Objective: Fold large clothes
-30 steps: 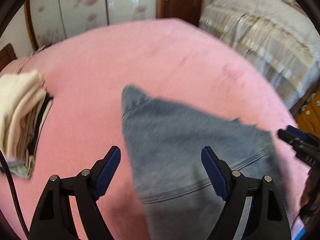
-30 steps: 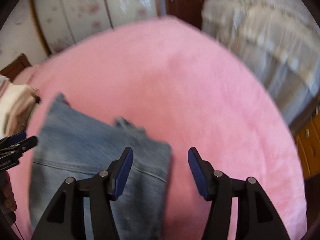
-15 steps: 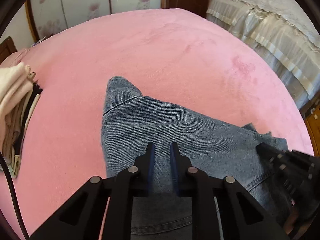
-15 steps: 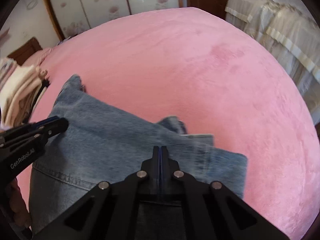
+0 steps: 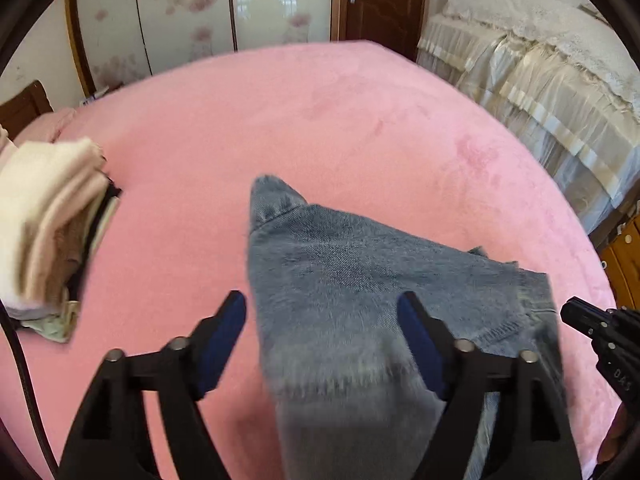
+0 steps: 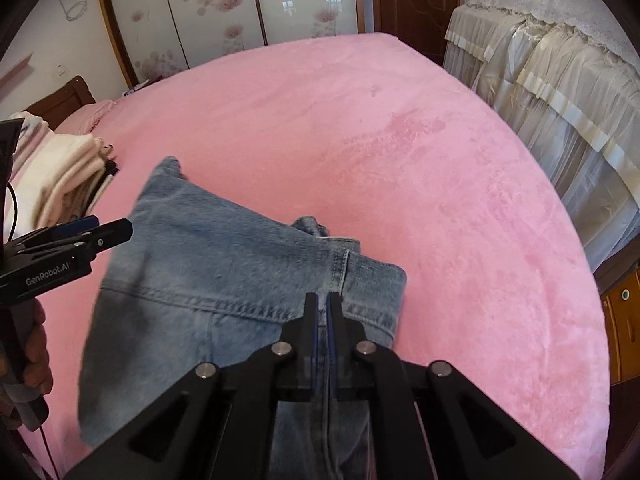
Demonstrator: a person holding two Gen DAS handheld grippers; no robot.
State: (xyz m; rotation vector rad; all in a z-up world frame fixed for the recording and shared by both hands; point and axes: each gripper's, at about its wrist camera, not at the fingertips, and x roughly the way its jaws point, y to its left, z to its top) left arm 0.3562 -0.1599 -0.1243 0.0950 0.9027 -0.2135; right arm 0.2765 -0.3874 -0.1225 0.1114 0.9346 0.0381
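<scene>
Both grippers point steeply down over the pink blanket [image 6: 400, 152]. The left gripper [image 5: 322, 340] has just been opening and its jaws stand spread wide, released, with the folded jeans [image 5: 360, 272] lying between and beyond them, the pads not pressing. The right gripper [image 6: 322, 312] is nearly clenched (a thin slit remains), having just opened slightly; the jeans' seamed edge lies directly under and ahead of its tips, though whether cloth is pinched cannot be told. "GenRobot.AI" reads on the left gripper's side. Farther left sits a stack of folded clothes [image 5: 48, 220].
</scene>
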